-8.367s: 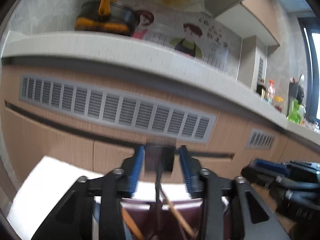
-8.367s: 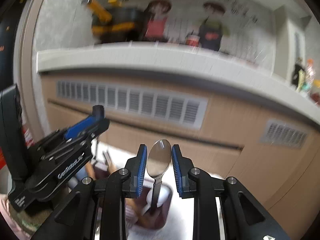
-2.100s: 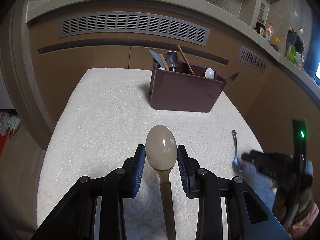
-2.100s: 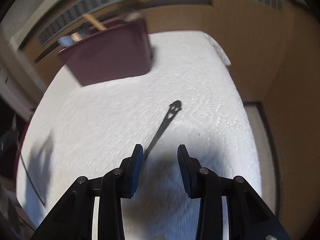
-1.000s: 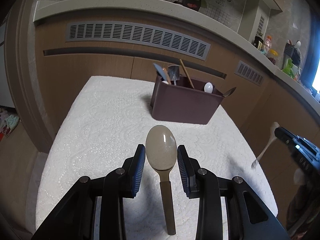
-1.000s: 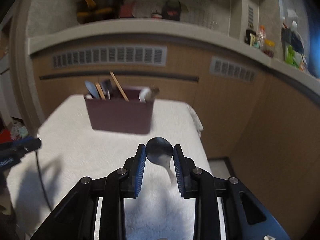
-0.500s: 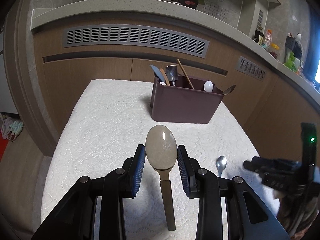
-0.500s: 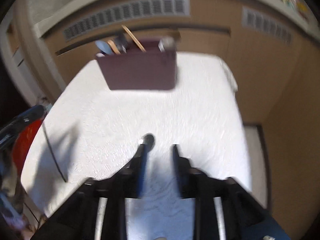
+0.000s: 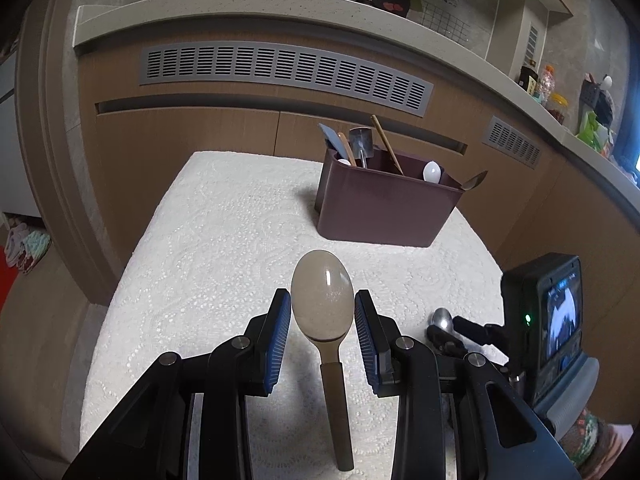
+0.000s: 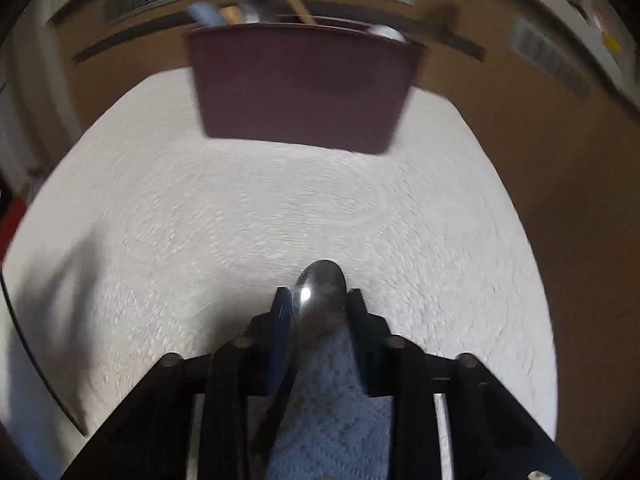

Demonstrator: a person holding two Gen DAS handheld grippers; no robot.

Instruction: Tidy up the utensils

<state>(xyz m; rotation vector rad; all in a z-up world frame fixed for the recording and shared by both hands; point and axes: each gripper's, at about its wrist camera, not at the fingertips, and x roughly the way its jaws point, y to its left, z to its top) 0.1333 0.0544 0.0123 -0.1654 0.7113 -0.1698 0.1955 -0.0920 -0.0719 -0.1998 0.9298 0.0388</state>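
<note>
My left gripper (image 9: 322, 308) is shut on a tan spoon (image 9: 322, 296), pads on the bowl's sides and handle running back toward me, above the white-covered table (image 9: 224, 240). A maroon utensil holder (image 9: 384, 216) with several utensils stands at the table's far side. My right gripper (image 10: 320, 300) is low over the cloth, its jaws closing on a metal spoon (image 10: 320, 284). The spoon's bowl sits between the pads and sticks out past them. In the left wrist view that metal spoon (image 9: 440, 319) shows at the right gripper (image 9: 452, 326), near the table's right edge. The holder (image 10: 300, 88) is straight ahead of it.
A wood cabinet front with grey vents (image 9: 280, 68) rises behind the table, under a pale counter (image 9: 280, 4). The table's right edge drops off close to the right gripper. Cloth items (image 9: 26, 240) lie on the floor at left. A patterned sleeve (image 9: 588, 440) shows at lower right.
The right gripper dropped toward the cloth and tipped downward; the metal spoon left its jaws half a second ago and now sits between the pads again. The left gripper kept still with its spoon.
</note>
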